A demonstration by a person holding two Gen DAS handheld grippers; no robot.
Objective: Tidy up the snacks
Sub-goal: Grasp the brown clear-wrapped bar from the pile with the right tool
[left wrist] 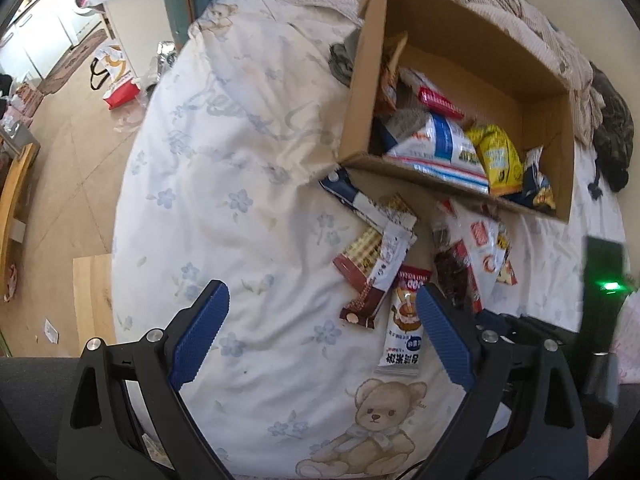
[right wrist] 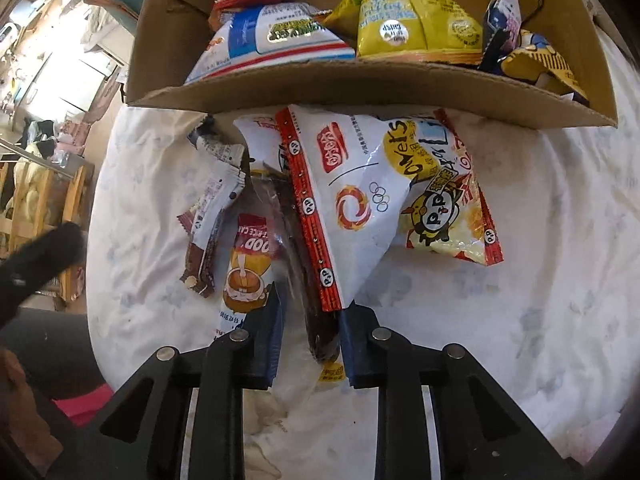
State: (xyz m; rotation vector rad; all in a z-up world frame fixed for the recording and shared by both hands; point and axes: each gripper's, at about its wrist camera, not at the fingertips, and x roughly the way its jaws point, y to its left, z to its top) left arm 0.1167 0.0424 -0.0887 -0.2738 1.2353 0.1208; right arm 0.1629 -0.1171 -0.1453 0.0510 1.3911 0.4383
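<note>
The right gripper has its blue jaws drawn in close around the near end of a dark, clear-wrapped snack pack lying in front of the cardboard box. The pads appear to pinch it, though the wrapper's crinkled film makes contact hard to confirm. The risk here is a weak hold: only the pack's tail is between the pads, so it could slip out on the lift.

Just in front of the box, the white and red P.P bag overlaps that dark pack, and a coffee sachet lies against its other side. Either could be dragged along or flicked off the bedsheet.

The left gripper hangs wide open and empty over the sheet, short of the box, beside the sachet.

Farther on, the box already holds a yellow bag and others piled near its front wall, so a drop could land on the rim.
</note>
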